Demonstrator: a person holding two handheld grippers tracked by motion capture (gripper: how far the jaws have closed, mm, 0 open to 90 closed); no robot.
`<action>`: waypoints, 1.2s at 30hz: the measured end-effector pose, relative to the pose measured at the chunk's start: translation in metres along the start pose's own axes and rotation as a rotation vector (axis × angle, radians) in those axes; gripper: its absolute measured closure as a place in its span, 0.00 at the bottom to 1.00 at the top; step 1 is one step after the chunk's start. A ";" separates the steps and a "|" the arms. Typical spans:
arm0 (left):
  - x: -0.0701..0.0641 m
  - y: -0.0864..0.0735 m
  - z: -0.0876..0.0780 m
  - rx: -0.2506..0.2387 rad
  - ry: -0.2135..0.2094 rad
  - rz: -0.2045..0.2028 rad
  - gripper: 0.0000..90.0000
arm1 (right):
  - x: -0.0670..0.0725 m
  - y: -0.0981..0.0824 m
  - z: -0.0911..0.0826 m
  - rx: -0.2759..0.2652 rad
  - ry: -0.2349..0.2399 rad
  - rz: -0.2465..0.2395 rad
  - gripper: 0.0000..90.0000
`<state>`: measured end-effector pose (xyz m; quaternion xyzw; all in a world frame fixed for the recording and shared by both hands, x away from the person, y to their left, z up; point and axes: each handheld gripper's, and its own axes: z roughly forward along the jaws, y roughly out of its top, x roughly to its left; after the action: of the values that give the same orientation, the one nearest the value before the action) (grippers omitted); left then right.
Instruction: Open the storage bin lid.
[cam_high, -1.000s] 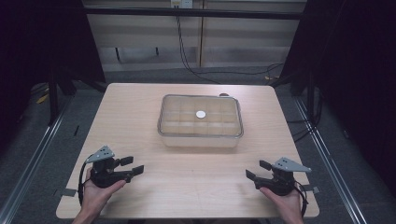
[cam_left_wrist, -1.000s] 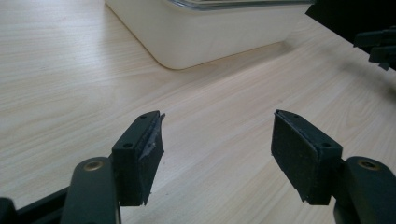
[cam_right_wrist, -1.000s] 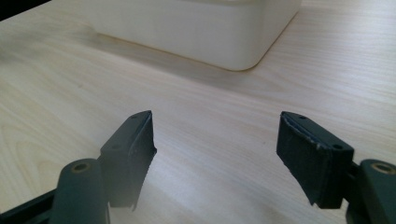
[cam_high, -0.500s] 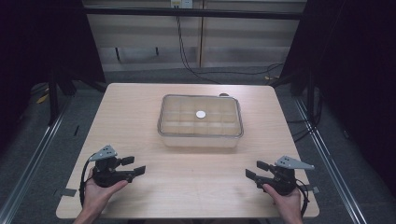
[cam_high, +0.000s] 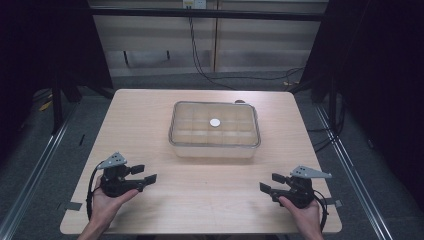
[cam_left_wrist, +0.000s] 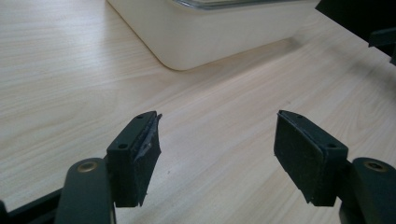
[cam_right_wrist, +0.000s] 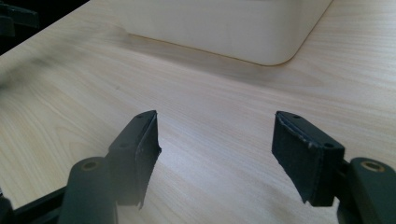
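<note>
High view: the lidded container (cam_high: 215, 130) is parked mid-table, with the left gripper (cam_high: 145, 173) and right gripper (cam_high: 270, 183) held near the front corners, well apart from it. Left gripper view: jaws just eased slightly narrower, nothing between them. Right gripper view: jaws just widened, equally empty.

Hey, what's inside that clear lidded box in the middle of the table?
Through the lid of the box, the high view shows a grid of compartments and one small white round spot near the middle. Whether that spot lies inside or on the lid, glare hides.
</note>
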<state>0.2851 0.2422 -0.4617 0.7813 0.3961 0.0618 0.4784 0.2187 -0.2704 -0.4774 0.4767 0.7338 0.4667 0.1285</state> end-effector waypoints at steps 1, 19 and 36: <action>0.000 0.001 0.001 -0.004 -0.002 -0.004 0.35 | 0.000 0.000 0.000 0.000 0.000 0.000 0.35; -0.005 0.039 0.008 -0.018 -0.006 0.048 0.34 | -0.002 0.030 -0.007 -0.013 -0.007 -0.037 0.38; -0.011 0.060 0.019 -0.002 -0.030 0.078 0.34 | -0.016 0.072 0.013 0.010 0.038 -0.011 0.39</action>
<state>0.3199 0.2079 -0.4211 0.7966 0.3579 0.0693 0.4823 0.2766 -0.2683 -0.4304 0.4643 0.7410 0.4714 0.1148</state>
